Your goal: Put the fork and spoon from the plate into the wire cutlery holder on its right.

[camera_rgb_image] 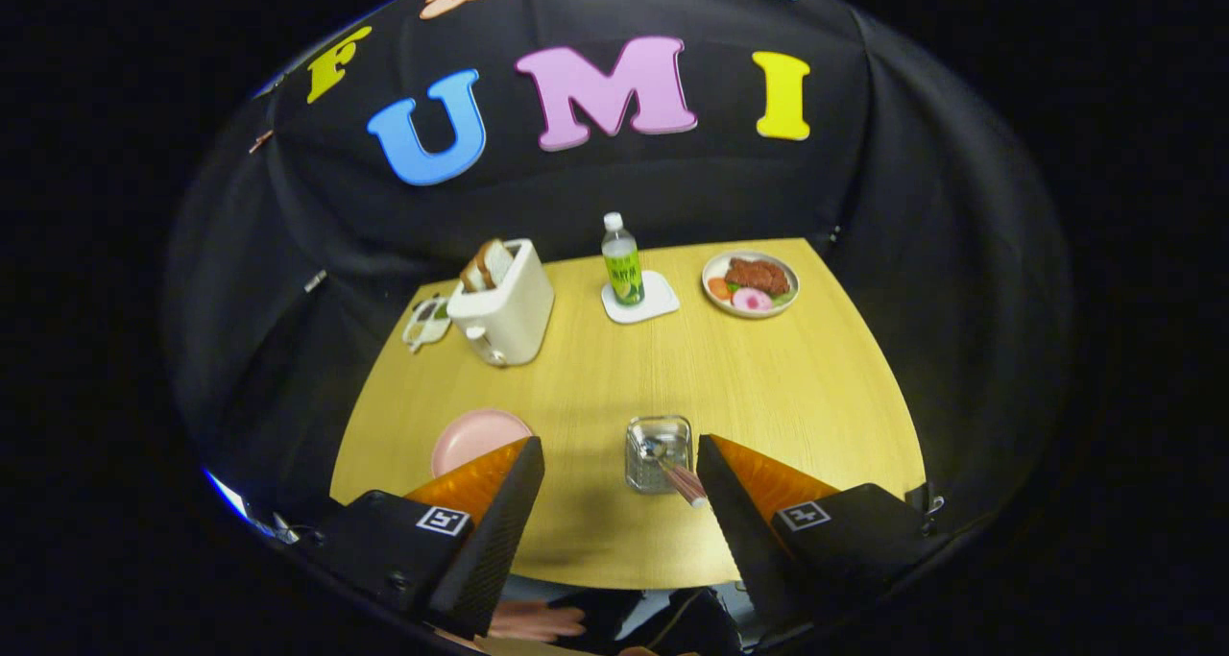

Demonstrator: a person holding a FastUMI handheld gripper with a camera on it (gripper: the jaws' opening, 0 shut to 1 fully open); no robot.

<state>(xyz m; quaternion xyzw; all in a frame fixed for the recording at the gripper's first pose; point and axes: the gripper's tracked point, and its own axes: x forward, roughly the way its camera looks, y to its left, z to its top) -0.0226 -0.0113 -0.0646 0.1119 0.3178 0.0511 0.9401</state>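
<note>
My gripper point(619, 473) hung above the near half of the table point(595, 377) with its two fingers spread wide and nothing between them. The right finger point(730, 502) stood just beside the wire cutlery holder point(659, 452), which lay a little ahead of the gap and toward that finger. One utensil point(672, 469) stood in the holder: a shiny bowl or head down inside the wire and a pinkish handle leaning out toward my right finger, its tip almost at the finger's inner face. I could not tell whether it was the spoon or the fork, nor whether a second piece was in there with it.

The pink plate point(472, 437) sat to the left of the holder, partly behind my left finger point(499, 512). What I could see of it looked bare, though the near part was hidden. So I judged that the next reach, if one was left, lay leftward and slightly forward, with the plate nearer the left finger.

Room was good: open wood lay between plate and holder. The toaster point(503, 305), the bottle point(622, 260) on its coaster point(640, 298) and the food plate point(750, 283) stood well apart at the far edge. Below the fingers a hand point(538, 622) showed.
</note>
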